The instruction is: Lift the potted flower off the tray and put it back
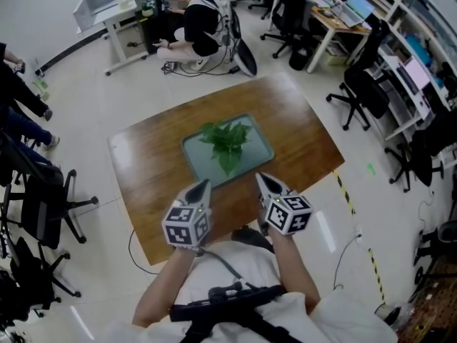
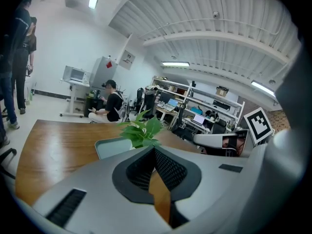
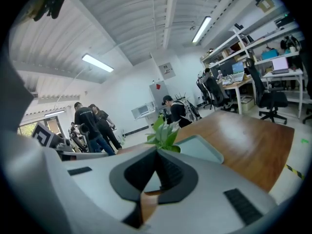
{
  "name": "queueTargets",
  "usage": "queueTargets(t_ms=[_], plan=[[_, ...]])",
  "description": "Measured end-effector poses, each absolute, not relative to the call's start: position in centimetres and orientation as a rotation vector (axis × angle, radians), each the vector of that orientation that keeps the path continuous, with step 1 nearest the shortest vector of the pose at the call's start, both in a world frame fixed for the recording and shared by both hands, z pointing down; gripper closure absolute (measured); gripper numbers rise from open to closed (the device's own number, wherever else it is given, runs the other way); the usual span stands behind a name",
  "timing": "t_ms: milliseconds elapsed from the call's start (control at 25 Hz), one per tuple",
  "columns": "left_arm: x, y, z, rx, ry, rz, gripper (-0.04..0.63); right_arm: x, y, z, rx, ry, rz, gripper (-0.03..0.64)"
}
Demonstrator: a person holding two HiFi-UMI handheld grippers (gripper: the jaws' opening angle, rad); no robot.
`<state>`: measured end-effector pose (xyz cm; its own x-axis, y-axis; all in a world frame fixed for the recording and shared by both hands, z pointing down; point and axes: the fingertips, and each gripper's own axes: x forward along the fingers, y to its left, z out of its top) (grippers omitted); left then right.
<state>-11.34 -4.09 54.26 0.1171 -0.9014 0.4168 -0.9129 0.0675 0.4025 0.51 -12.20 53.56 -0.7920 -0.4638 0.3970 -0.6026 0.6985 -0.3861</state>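
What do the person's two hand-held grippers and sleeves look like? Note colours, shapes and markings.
The left gripper and right gripper are light grey plastic shells tapering to a point, lined with black ribbed pads. Each carries a white cube with black square markers. The person wears a white short-sleeved shirt.

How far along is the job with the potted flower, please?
Nothing is in hand: the potted flower stands on the tray, and the left gripper and right gripper are shut, short of the plant. Whether the lift is already done or still ahead is unclear.
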Motion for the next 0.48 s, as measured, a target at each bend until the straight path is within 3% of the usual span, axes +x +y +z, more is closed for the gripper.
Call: queueTargets(t_ms=[480], plan=[[-12.6, -4.9, 54.0, 1.780, -1.799, 0.009, 0.600, -1.2, -13.7, 52.6, 0.806, -2.667, 0.695, 0.618]])
